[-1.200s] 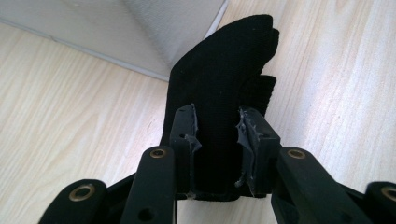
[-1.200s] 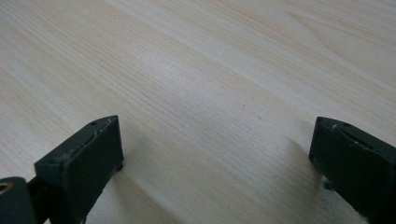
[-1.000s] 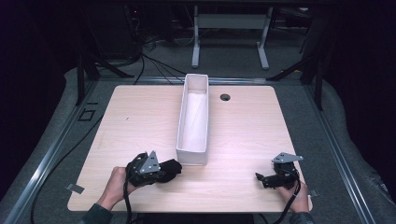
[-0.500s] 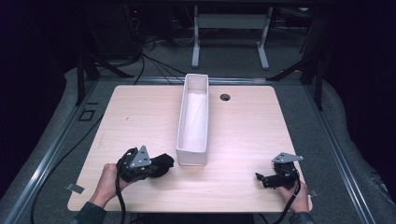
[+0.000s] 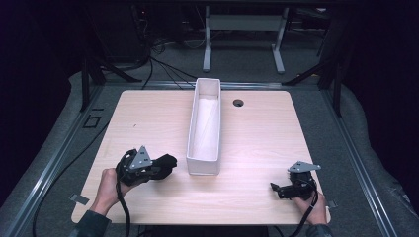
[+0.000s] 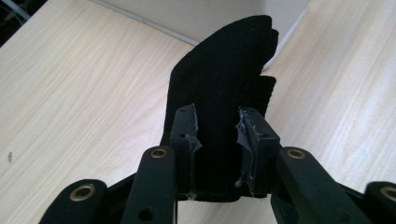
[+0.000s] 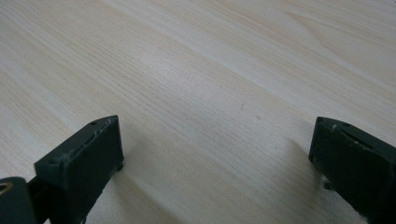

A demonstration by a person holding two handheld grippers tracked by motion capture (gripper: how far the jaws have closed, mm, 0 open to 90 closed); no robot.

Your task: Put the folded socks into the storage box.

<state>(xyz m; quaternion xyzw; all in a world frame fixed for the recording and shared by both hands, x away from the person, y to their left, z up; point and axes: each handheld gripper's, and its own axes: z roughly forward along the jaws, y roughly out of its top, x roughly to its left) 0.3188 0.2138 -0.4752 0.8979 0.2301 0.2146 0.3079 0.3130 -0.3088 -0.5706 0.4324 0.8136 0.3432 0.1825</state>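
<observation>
Pale wood tabletop (image 5: 257, 148), grey carpet and cables all around, dark room. Left gripper (image 5: 165, 164) has its jaws clamped on a black cloth (image 6: 224, 93), just beside the white bin (image 5: 203, 163). Right gripper (image 5: 276, 187) rests near the front edge, jaws wide apart.

A pale wooden table (image 5: 257, 148) with rounded corners stands in a dim room, lit from above so its top glows against the dark — a round cable hole (image 5: 238, 102) sits near its far edge. Grey carpet (image 5: 346, 113) covers the floor around it, crossed by metal rails (image 5: 54, 158) on either side. Behind the table, black cables (image 5: 158, 64) trail over the carpet, and the white legs of a frame (image 5: 242, 29) stand further back — beyond them the room falls into blackness.
</observation>
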